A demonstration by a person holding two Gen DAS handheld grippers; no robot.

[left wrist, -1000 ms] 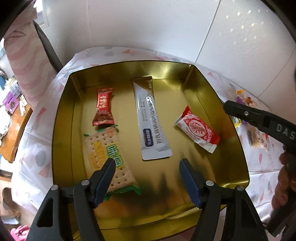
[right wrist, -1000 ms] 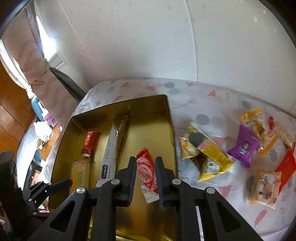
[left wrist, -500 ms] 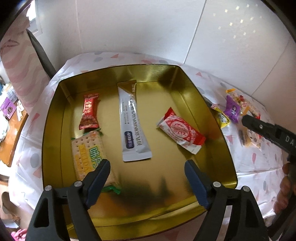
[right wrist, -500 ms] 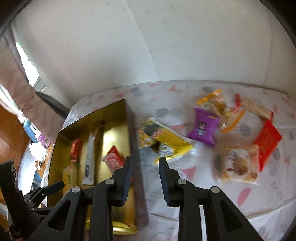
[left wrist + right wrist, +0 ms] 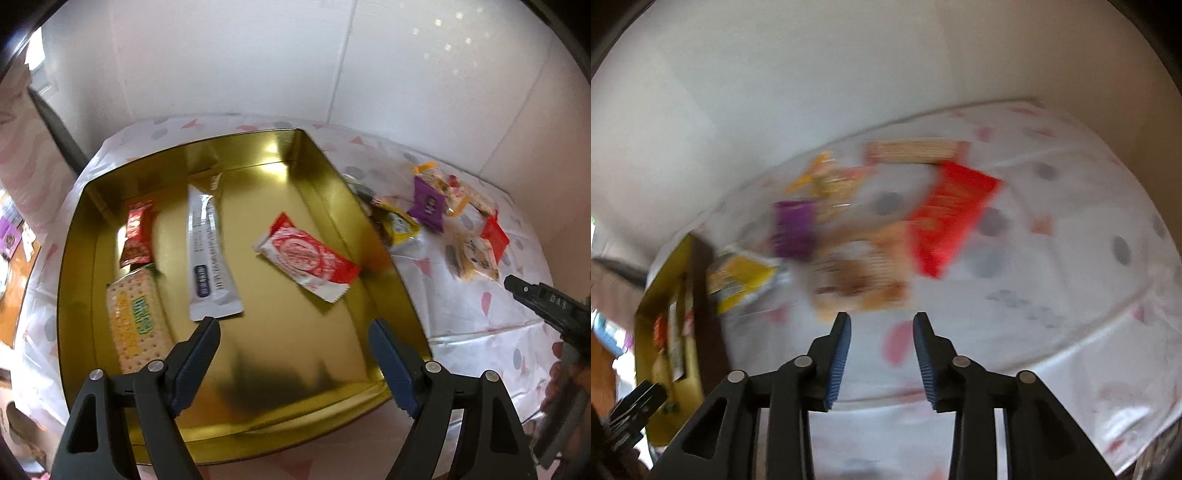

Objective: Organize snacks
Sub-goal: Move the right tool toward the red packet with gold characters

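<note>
A gold tin tray (image 5: pixel 325 177) holds a red-and-white wafer pack (image 5: pixel 306 256), a long white stick pack (image 5: pixel 208 251), a small dark red candy (image 5: pixel 138 232) and a cracker pack (image 5: pixel 136 325). My left gripper (image 5: pixel 291 328) hangs open over the tray's near part, nothing between its fingers. On the cloth to the right lie loose snacks: a yellow pack (image 5: pixel 738 275), a purple pack (image 5: pixel 794 229), a red pack (image 5: pixel 949 218) and a tan biscuit pack (image 5: pixel 860 280). My right gripper (image 5: pixel 881 317) hovers over the cloth just short of the tan pack, jaws opening, with nothing between them.
White walls close off the back. The spotted white tablecloth (image 5: pixel 1052 302) drapes over the table's front edge. The right wrist view is blurred by motion. The right gripper's body (image 5: pixel 546 306) and a hand show at the right of the left wrist view.
My right gripper swung from above the tray to the loose snacks on the right and its jaws widened. My left gripper drew back a little and opened wider. The wafer pack stays in the tray.
</note>
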